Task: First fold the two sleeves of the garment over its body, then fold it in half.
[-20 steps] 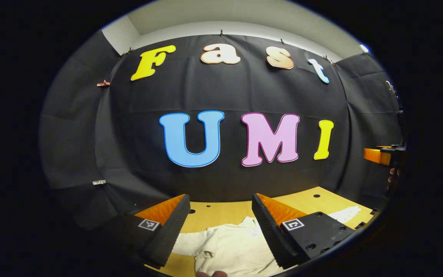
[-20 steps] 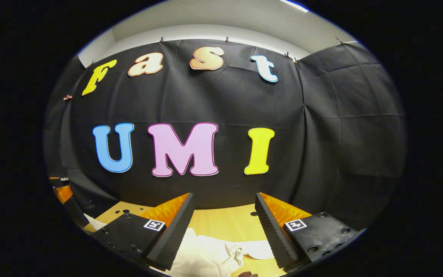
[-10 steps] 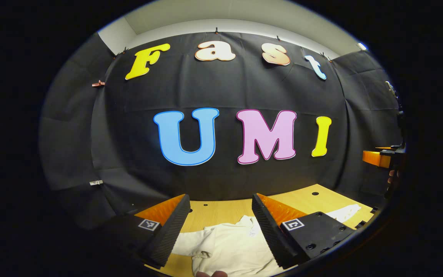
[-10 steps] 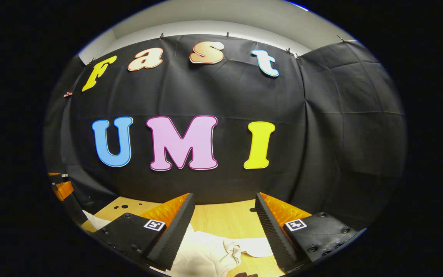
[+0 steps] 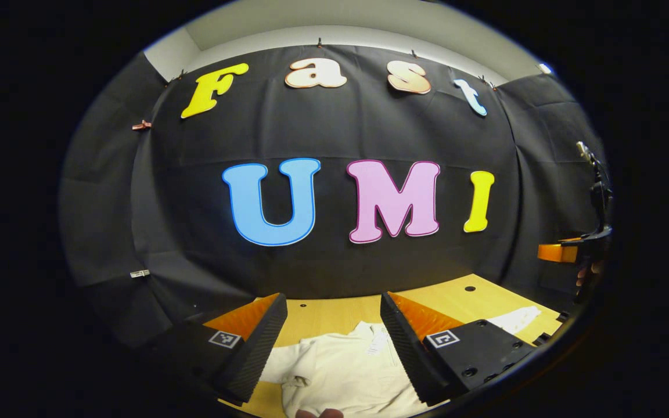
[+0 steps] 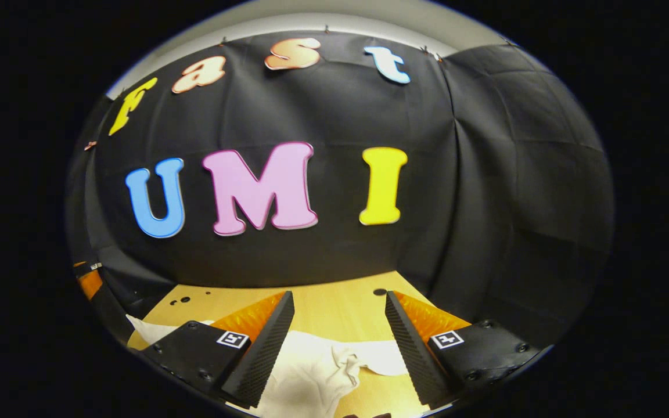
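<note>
Garment (image 5: 346, 371) flat on table (image 5: 334, 316), unfolded.

the surface (image 5: 334, 316) is light wood with some small dark holes. a cream garment (image 5: 346, 371) lies crumpled on it, one sleeve (image 6: 384, 366) spread sideways.
</note>
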`<move>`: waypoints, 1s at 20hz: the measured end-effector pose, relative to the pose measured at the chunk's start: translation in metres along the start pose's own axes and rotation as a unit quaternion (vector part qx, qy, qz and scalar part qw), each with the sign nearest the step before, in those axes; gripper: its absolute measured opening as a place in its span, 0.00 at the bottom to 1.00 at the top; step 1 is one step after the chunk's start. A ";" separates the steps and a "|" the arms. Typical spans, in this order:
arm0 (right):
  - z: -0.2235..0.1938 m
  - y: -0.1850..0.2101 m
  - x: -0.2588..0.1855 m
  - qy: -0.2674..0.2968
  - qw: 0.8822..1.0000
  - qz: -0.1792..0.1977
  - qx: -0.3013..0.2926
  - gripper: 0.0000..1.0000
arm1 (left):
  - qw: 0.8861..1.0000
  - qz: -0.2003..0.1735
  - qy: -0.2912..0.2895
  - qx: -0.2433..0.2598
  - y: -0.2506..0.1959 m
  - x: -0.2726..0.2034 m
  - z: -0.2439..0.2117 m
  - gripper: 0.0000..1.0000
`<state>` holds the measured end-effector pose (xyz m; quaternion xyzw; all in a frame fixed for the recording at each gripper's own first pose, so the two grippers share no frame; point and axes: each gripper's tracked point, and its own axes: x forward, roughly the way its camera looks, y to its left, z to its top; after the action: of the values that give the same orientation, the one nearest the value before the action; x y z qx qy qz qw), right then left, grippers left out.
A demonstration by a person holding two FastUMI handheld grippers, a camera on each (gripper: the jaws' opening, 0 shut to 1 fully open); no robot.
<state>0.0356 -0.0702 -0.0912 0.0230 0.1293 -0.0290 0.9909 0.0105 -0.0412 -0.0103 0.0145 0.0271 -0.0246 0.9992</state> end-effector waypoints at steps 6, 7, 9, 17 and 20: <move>-0.084 -0.127 0.064 0.105 0.992 -0.070 -0.019 0.98 | 1.000 0.001 0.029 0.006 -0.026 0.008 -0.019 0.99; -0.100 -0.146 0.073 0.121 0.989 -0.079 -0.017 0.98 | 0.999 0.004 0.038 0.008 -0.030 0.009 -0.025 0.99; -0.134 -0.175 0.090 0.155 0.984 -0.087 -0.010 0.97 | 0.998 0.010 0.055 0.010 -0.038 0.011 -0.034 0.99; -0.256 -0.234 0.147 0.282 0.956 -0.079 0.008 0.98 | 0.991 0.064 0.115 0.030 -0.053 0.009 -0.058 0.98; -0.282 -0.244 0.168 0.311 0.947 -0.077 -0.002 0.98 | 0.987 0.085 0.131 0.028 -0.057 0.011 -0.063 0.98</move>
<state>0.1103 -0.3072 -0.4159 0.0192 0.4328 -0.0961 0.8961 0.0157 -0.0964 -0.0755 0.0476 0.1558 0.0615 0.9847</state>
